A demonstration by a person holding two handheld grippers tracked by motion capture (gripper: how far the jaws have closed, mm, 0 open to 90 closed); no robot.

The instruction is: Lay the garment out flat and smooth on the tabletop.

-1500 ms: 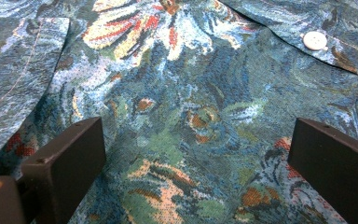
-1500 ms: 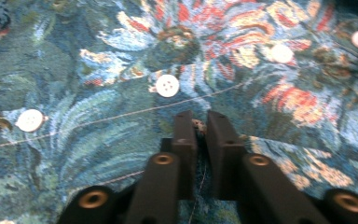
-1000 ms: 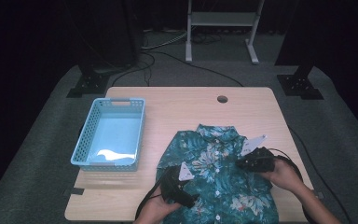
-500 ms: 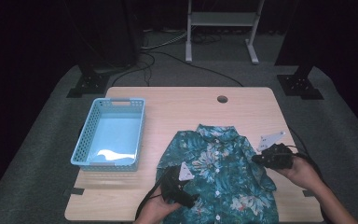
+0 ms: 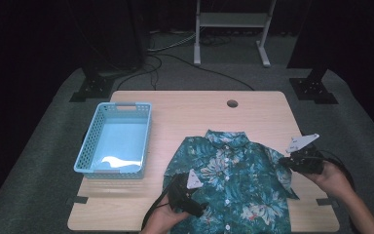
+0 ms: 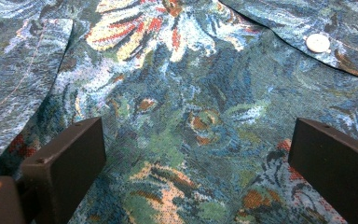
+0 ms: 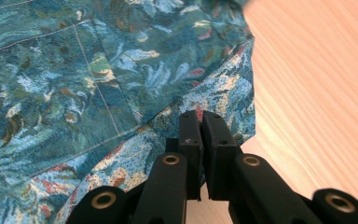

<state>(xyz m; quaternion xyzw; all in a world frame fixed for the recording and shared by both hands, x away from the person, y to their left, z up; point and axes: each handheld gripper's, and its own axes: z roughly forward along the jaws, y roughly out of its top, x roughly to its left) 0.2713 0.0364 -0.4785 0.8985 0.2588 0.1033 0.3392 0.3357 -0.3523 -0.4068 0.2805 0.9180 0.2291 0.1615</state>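
Note:
A teal flower-print shirt (image 5: 233, 175) lies face up, buttoned, on the wooden table (image 5: 199, 112), collar toward the far side. My left gripper (image 5: 197, 207) rests on the shirt's lower left front, jaws wide apart over flat cloth (image 6: 191, 70), with a white button (image 6: 317, 43) off to the side. My right gripper (image 5: 285, 162) is at the shirt's right sleeve. In the right gripper view its jaws are together (image 7: 201, 121), pinching the sleeve's edge (image 7: 219, 93), which is drawn out over the bare wood (image 7: 317, 84).
A light blue plastic basket (image 5: 88, 146) stands at the table's left, holding something white. A round cable hole (image 5: 232, 103) sits near the far edge. Bare wood lies between basket and shirt. Dark floor with stands and cables surrounds the table.
My right gripper has moved to the right toward the table's edge, pulling the sleeve outward with it. The left gripper has stayed on the shirt.

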